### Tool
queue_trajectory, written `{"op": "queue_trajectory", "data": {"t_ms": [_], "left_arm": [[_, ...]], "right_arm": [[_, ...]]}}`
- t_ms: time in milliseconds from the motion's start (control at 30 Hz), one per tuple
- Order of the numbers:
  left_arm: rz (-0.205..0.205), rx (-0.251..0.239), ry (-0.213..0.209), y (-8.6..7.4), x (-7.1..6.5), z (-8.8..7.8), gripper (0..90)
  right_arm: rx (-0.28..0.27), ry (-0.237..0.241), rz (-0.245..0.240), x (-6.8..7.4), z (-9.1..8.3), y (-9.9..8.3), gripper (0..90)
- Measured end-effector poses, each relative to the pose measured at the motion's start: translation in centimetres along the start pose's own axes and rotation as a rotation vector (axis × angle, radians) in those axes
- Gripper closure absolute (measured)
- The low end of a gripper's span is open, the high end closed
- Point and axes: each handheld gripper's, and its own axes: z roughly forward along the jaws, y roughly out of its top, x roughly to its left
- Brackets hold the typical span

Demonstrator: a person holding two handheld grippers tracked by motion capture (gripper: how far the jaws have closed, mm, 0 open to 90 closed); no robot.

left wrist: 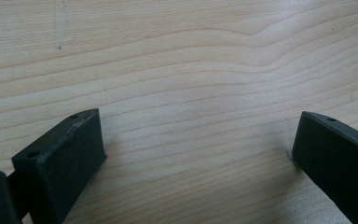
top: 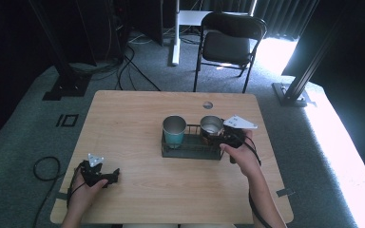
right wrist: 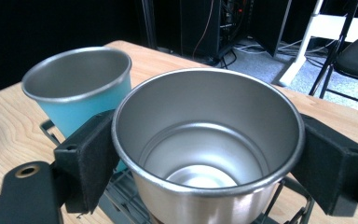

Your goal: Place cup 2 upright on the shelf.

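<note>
- Right gripper view: my right hand-held gripper (right wrist: 208,154) has its two black jaws pressed against opposite sides of the steel cup (right wrist: 209,140), one pad on each flank just under the rim. The cup stands upright, mouth up, inside bare and shiny.
- Same view: the blue cup (right wrist: 81,88) stands just beside the steel one, on the far side of the left jaw, also upright with a metal lining.
- Under both cups I see the black wire rack (right wrist: 121,200); the steel cup's base sits within it.
- High view: the right hand-held gripper (top: 218,135) reaches in from the rack's right end, my hand wrapped round its grip; the steel cup (top: 211,126) is in the rack's right half and the blue cup (top: 174,130) in its left half, a small gap between them.
- The rack (top: 190,149) lies right of centre on the desk (top: 123,123).
- Left gripper view: my left hand-held gripper (left wrist: 196,149) has its jaws spread wide over bare wood grain, gripping nothing.
- High view: the left hand-held gripper (top: 105,176) rests low at the desk's near-left corner, well apart from the rack.
- Beyond the desk: a black folding chair (top: 228,40) on grey carpet.
</note>
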Motion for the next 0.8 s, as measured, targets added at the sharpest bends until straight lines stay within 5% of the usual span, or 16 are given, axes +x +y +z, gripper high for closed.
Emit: {"op": "queue_trajectory", "data": {"t_ms": [800], "left_arm": [[0.000, 0.001, 0.000, 0.0, 0.0, 0.0, 2.8]], "right_arm": [[0.049, -0.001, -0.016, 0.2, 3.0, -2.2, 14.4]]}}
